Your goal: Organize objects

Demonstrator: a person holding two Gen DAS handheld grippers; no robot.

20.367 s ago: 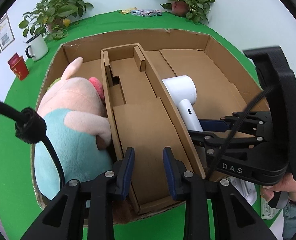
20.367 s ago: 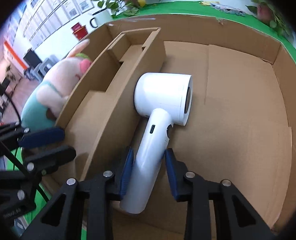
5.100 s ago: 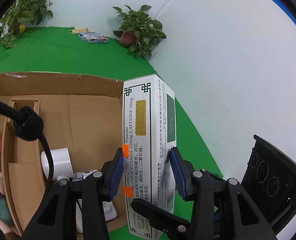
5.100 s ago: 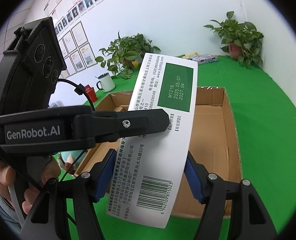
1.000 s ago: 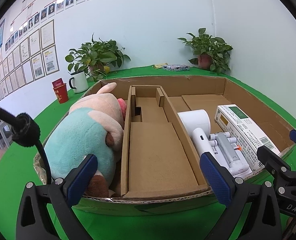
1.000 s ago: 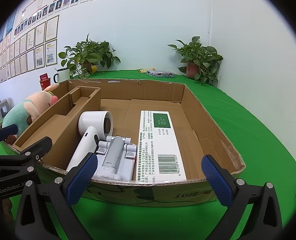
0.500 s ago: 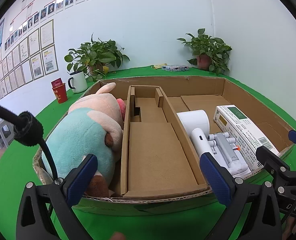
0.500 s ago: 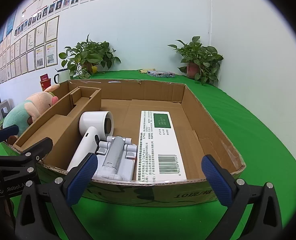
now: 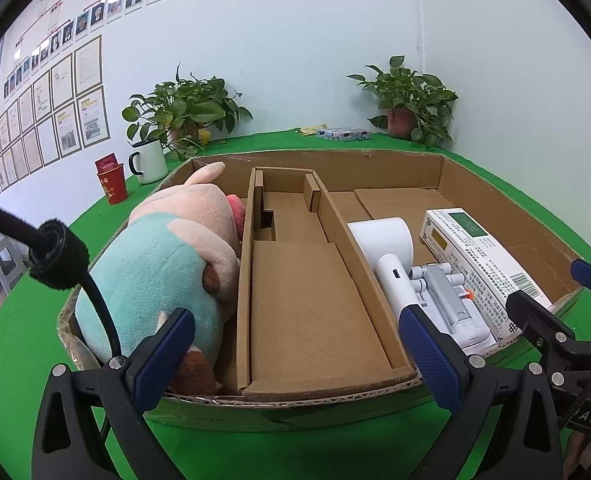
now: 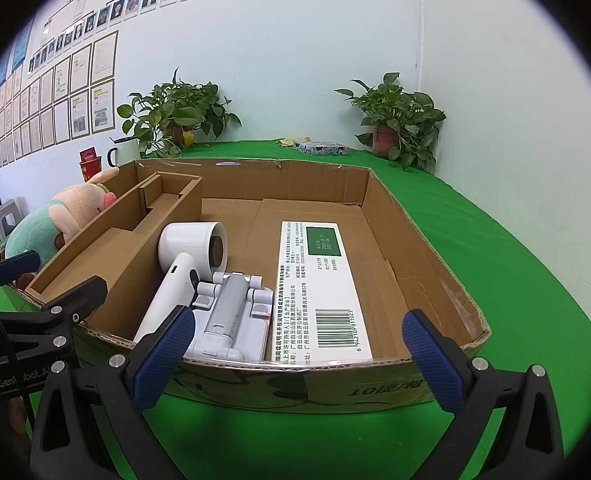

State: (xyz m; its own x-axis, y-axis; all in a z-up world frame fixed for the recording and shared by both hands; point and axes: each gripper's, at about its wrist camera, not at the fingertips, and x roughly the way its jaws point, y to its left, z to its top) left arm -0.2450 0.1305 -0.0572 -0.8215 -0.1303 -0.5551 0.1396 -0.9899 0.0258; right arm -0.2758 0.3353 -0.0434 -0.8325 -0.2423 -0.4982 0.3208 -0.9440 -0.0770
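Nothing in the cardboard box (image 10: pixel 435 240) has shifted since half a second ago; both grippers hang back at its near edge as before. Left gripper (image 9: pixel 295 354) and right gripper (image 10: pixel 299 354) stand spread wide, holding nothing. Inside, the plush toy (image 9: pixel 163 256) fills the left bay, soft and light, best pinched at its body. Right bay: the hair dryer (image 10: pixel 183 268), smooth and slippery, take its handle; the grey stand (image 10: pixel 231 312), rigid; the medicine box (image 10: pixel 319 280), light, crushable, grip across its narrow sides.
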